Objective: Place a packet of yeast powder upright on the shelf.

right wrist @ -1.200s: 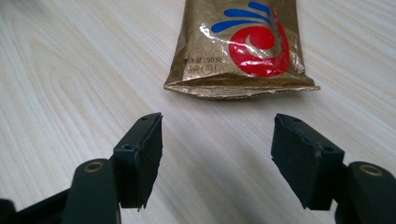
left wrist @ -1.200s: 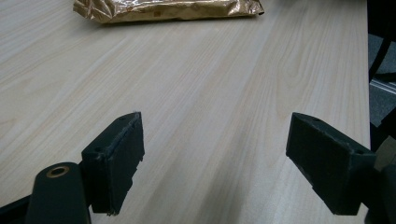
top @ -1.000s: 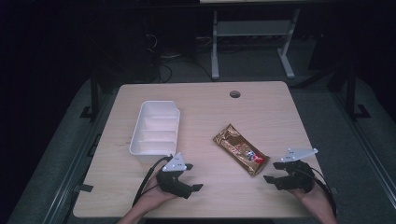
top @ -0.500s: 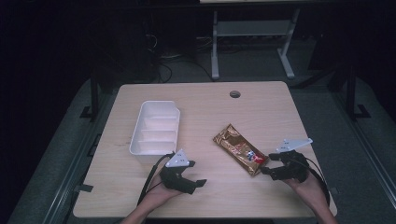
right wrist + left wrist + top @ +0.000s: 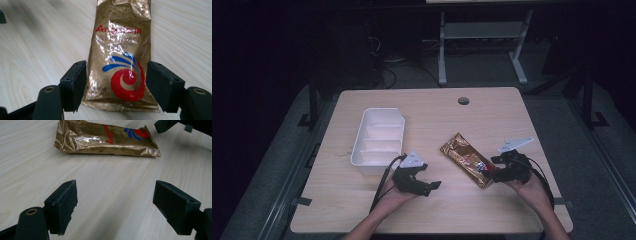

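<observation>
A gold foil snack packet [image 5: 464,159] with a red and blue swirl lies flat on the wooden table [image 5: 432,115], right of centre. My right gripper [image 5: 490,171] is open at the packet's near end. In the right gripper view its jaws stand on either side of the packet [image 5: 120,55] without pressing it, with the gripper [image 5: 116,75] low over the table. My left gripper [image 5: 432,186] rests open on the table left of the packet and points at it. In the left gripper view the packet [image 5: 105,138] lies ahead of that gripper [image 5: 116,192], with bare wood between its jaws.
A white divided tray [image 5: 379,125] stands left of centre, just beyond the left gripper. A round cable hole [image 5: 463,100] sits near the table's far edge. One jaw of the other gripper [image 5: 163,125] shows past the packet's printed end.
My right gripper has moved left and forward until its jaws straddle the packet's near end. The left gripper has shifted slightly right. The packet has not moved.
</observation>
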Action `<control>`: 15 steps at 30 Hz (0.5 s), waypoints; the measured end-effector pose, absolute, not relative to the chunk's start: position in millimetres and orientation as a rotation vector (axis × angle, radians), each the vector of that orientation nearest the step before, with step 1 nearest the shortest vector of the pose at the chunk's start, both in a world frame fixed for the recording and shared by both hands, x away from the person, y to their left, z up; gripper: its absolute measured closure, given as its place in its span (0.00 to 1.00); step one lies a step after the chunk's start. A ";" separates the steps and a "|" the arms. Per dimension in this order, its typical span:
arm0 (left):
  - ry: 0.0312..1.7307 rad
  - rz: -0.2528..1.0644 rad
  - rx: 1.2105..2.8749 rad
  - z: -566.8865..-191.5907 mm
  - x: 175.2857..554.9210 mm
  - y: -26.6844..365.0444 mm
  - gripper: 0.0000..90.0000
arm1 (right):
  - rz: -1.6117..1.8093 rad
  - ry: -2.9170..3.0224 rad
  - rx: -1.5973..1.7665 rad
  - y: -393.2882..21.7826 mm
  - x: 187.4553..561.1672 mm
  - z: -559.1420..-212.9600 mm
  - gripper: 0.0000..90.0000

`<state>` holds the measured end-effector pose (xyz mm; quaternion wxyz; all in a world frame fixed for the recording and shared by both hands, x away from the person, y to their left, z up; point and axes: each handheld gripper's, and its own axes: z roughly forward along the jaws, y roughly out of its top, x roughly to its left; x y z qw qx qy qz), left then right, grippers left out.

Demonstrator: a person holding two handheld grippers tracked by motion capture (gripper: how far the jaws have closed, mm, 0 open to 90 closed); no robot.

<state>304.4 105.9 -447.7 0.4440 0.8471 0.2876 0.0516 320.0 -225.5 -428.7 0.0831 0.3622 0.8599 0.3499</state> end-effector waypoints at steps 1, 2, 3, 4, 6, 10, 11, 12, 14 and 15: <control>0.726 0.128 2.100 -447.5 309.8 101.1 0.21 | 1.046 2.569 1.080 -223.7 322.9 -428.1 0.39; 0.726 0.128 2.100 -447.5 309.8 101.1 0.22 | 1.042 2.568 1.082 -222.7 324.2 -428.0 0.42; 0.743 0.137 2.086 -446.1 316.5 97.6 0.22 | 1.043 2.567 1.087 -222.1 325.3 -428.5 0.45; 0.743 0.137 2.086 -446.1 316.5 97.6 0.23 | 1.043 2.567 1.087 -222.1 325.3 -428.5 0.45; 0.783 0.134 2.075 -443.8 330.1 92.5 0.23 | 1.031 2.590 1.107 -221.1 330.1 -433.0 0.54; 0.832 0.133 2.059 -442.7 347.2 84.5 0.23 | 0.999 2.633 1.117 -218.4 332.7 -439.1 0.63; 0.832 0.133 2.059 -442.7 347.2 84.5 0.23 | 0.999 2.633 1.117 -218.4 332.7 -439.1 0.63; 0.854 0.114 2.054 -442.9 355.6 79.5 0.23 | 0.972 2.647 1.113 -216.4 333.2 -441.3 0.65; 0.870 0.107 2.048 -443.4 359.8 77.2 0.23 | 0.966 2.648 1.117 -215.7 333.3 -442.2 0.65; 0.886 0.103 2.042 -443.8 363.9 75.3 0.24 | 0.963 2.647 1.118 -215.5 333.5 -443.0 0.65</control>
